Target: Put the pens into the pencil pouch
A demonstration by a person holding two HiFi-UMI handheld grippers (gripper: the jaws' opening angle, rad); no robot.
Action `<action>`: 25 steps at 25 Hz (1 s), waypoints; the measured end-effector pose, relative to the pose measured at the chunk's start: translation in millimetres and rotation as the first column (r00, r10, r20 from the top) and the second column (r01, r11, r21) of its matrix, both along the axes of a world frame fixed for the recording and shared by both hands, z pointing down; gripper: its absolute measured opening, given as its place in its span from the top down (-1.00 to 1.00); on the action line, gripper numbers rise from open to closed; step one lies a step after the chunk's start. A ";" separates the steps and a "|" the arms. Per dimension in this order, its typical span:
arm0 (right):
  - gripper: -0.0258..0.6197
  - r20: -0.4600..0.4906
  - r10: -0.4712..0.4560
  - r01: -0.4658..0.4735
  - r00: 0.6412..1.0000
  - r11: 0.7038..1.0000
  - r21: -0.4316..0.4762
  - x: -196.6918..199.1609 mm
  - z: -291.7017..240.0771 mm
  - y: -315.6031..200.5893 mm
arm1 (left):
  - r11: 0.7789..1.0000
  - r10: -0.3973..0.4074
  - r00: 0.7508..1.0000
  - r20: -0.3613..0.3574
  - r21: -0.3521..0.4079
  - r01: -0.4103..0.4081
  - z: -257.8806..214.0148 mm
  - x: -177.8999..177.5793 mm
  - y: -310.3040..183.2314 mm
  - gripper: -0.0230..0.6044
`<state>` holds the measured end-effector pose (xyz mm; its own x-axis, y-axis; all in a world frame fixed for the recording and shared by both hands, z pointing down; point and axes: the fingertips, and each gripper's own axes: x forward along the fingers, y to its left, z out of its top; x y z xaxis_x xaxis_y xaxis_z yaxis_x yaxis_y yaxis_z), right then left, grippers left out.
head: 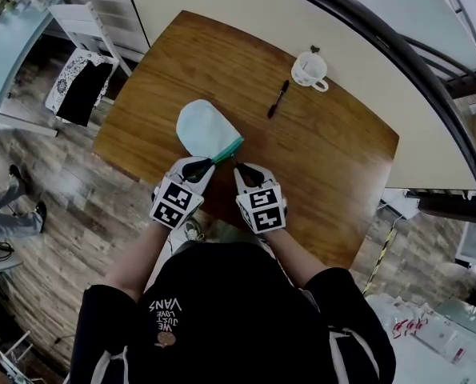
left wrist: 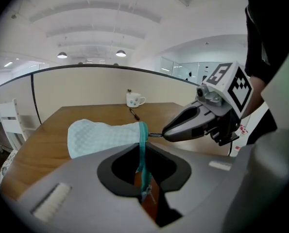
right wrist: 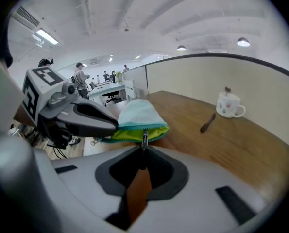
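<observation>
Both grippers meet at the near end of the pale blue pencil pouch (head: 206, 128) on a wooden table (head: 334, 158). The left gripper (head: 205, 164) clamps its teal zip edge (left wrist: 142, 144), while the right gripper (head: 236, 163) pinches a slim dark tab (right wrist: 144, 138) at the open zip. A black pen (head: 278, 99) lies far right, near a white mug (head: 309, 69).

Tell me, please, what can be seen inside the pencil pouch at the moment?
Through the part-open zip of the pencil pouch only yellow-green lining shows. The deeper inside is covered by its pale blue fabric. One black pen lies on the table near the mug.
</observation>
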<state>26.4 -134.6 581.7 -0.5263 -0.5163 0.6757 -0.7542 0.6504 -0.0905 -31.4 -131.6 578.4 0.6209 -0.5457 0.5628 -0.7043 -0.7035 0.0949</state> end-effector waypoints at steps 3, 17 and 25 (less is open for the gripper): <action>0.78 0.003 -0.004 0.004 1.000 1.000 0.006 -4.0 -1.4 -12.7 | 1.000 0.022 0.999 -0.029 0.005 -0.022 -5.3 6.5 5.6 0.78; 0.74 0.102 -0.042 0.041 0.994 0.999 0.008 -26.8 -13.5 -43.9 | 0.999 -0.042 0.969 -0.244 -0.013 0.040 -30.3 7.4 -1.4 0.78; 0.63 0.166 0.060 -0.065 0.984 0.998 0.023 5.3 -20.7 -64.7 | 0.988 -0.157 0.947 -0.280 -0.050 0.149 -29.8 -6.5 -28.2 0.78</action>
<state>31.7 -199.3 560.9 -0.5958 -0.5690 0.5668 -0.7694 0.6067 -0.1997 -37.9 -159.8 548.6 0.6664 -0.6336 0.3931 -0.7452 -0.5833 0.3231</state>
